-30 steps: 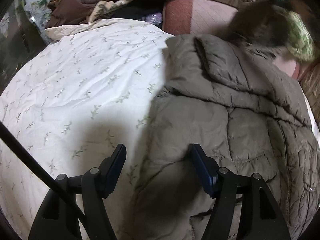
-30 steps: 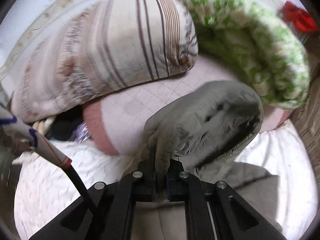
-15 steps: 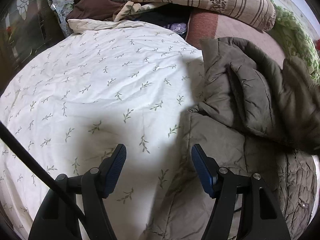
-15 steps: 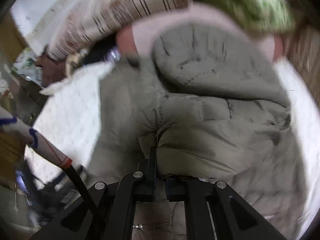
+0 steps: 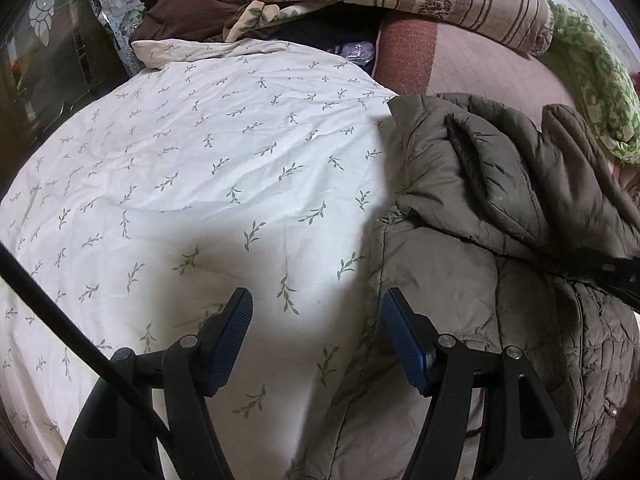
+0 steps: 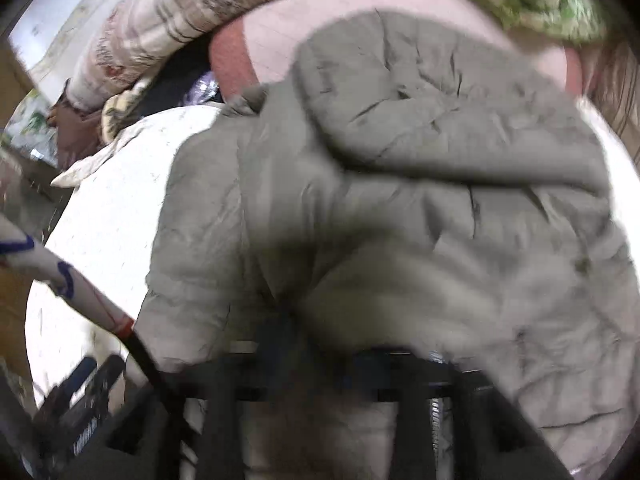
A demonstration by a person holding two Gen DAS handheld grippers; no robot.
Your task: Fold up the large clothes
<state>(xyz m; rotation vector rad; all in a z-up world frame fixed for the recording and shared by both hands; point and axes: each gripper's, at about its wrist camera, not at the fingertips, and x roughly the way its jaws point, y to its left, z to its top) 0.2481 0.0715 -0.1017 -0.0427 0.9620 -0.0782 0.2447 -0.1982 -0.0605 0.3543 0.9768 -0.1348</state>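
Sharp, evenly lit left view with soft foreground shadow; right view heavily motion-blurred, fisheye-bent edges.

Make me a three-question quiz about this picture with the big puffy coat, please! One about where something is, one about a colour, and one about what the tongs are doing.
1. Where does the puffy coat lie on the leafy sheet, seen from the left wrist camera?
A. on the right side
B. on the left side
C. under the sheet

2. What colour is the coat?
A. bright red
B. olive grey
C. blue

3. How are the left tongs?
A. shut on the coat
B. shut on the sheet
C. open, holding nothing

Answers:
1. A, the coat fills the right of the view and bare sheet the left.
2. B, its quilted fabric is a dull olive grey in both views.
3. C, the two blue pads stand wide apart with only sheet showing between them.
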